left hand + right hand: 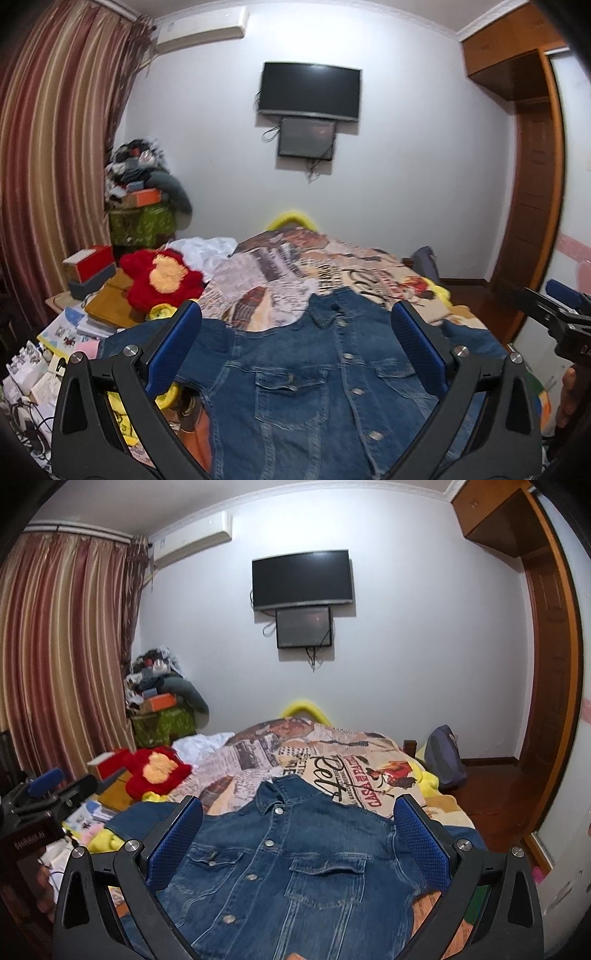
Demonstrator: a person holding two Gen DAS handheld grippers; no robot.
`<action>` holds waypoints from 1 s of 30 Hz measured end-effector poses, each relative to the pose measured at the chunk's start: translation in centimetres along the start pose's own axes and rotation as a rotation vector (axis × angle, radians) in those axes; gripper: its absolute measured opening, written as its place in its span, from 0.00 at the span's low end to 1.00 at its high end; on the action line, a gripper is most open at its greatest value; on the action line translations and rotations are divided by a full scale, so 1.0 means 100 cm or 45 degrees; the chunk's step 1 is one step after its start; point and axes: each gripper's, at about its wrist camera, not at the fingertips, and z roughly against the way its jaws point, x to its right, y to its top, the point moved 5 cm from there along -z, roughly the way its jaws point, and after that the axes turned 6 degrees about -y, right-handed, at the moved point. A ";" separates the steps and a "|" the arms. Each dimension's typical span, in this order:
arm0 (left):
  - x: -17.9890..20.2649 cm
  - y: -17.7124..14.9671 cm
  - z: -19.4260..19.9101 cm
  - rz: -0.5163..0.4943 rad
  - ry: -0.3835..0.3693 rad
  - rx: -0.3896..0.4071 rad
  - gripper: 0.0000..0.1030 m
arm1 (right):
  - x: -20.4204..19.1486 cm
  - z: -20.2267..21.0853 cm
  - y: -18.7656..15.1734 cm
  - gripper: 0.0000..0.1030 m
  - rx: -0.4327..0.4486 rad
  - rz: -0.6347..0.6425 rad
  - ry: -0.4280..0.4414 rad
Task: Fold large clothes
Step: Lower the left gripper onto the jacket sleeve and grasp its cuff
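A blue denim jacket lies spread flat on the bed, front side up, buttoned, collar pointing away from me. My left gripper hovers above its chest, open, blue pads wide apart with nothing between them. In the right wrist view the same denim jacket lies under my right gripper, which is also open and empty. The right gripper shows at the right edge of the left wrist view; the left gripper shows at the left edge of the right wrist view.
The bed carries a printed cover with newspaper patterns. A red and yellow plush toy and white cloth lie at the left. Books and boxes crowd the left side. A wooden door and backpack stand on the right.
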 end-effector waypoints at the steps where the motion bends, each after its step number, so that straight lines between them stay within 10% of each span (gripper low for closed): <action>1: -0.010 0.001 -0.011 0.020 0.021 -0.012 1.00 | -0.001 -0.014 0.002 1.00 -0.014 0.011 -0.004; 17: -0.199 -0.049 -0.146 0.353 0.269 -0.405 1.00 | -0.002 -0.214 -0.019 1.00 -0.382 0.051 0.049; 30: -0.298 -0.147 -0.187 0.961 0.119 -0.686 0.91 | -0.027 -0.320 -0.111 1.00 -0.830 0.047 0.206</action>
